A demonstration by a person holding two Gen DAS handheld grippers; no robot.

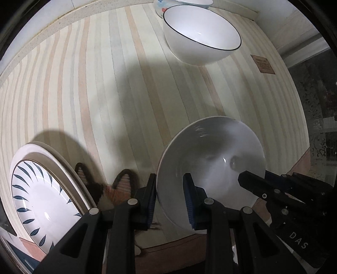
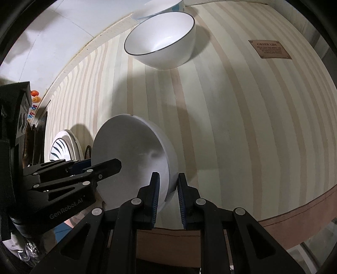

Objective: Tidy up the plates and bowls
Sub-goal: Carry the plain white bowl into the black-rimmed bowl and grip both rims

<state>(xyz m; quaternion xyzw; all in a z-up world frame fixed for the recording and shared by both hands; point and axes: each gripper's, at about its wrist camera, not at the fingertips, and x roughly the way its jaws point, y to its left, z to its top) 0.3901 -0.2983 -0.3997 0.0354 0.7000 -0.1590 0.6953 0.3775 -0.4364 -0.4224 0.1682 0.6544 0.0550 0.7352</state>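
Gripping one plain white bowl (image 1: 212, 160) by opposite rim edges above the striped mat (image 1: 105, 94): left gripper (image 1: 170, 200) and right gripper (image 2: 167, 197), jaws narrow on its wall. Showing, leftward, one leaf-patterned plate (image 1: 40, 198); farther back, one black-rimmed bowl (image 1: 200, 33), one patterned bowl (image 1: 160, 5).

Held bowl (image 1: 210, 160) between plates (image 1: 42, 189) left, rimmed bowl (image 1: 202, 33) apparently behind.

The right gripper (image 1: 252, 181) body bears "DAS" in pale letters. The left gripper (image 2: 118, 166) body reads "GenRobot.AI". A brown tag (image 2: 270, 49) on the striped cloth (image 2: 231, 126) is headed "GREEN LIFE"; its smaller lines are too fine to read.
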